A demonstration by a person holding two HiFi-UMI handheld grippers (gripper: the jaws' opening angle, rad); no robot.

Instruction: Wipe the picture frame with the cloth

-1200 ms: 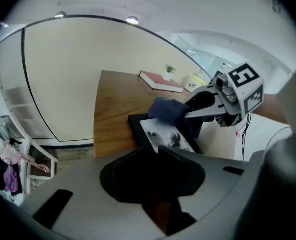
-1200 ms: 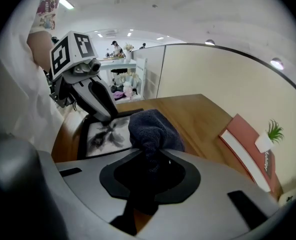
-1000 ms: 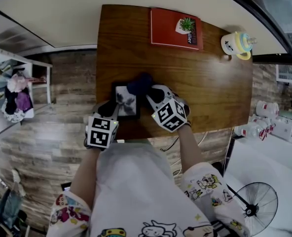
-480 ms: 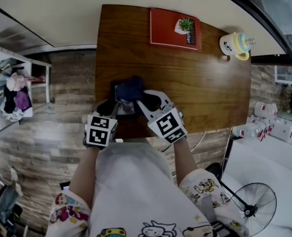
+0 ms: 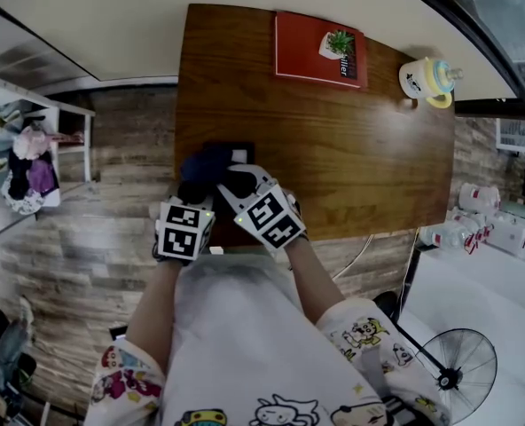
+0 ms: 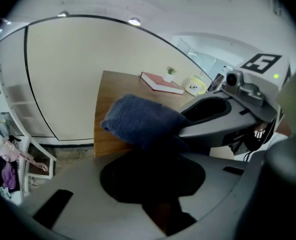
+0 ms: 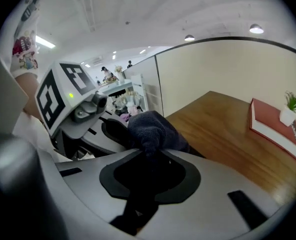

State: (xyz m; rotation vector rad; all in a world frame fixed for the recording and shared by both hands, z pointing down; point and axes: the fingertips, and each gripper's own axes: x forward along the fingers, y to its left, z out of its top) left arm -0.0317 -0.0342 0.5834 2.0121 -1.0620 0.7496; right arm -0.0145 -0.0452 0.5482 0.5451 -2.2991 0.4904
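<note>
While your right tongs (image 5: 232, 183) stay out of the comparison, note they are clamped on the dark blue cloth (image 5: 204, 163), which sits bunched over the picture frame (image 5: 243, 152).
Your left tongs (image 5: 191, 204) are closed on the frame's near left edge, just beside the right pair, and the cloth touches both. The frame lies flat near the front left of the table (image 5: 351, 149), with only its far right corner showing past the cloth.
</note>
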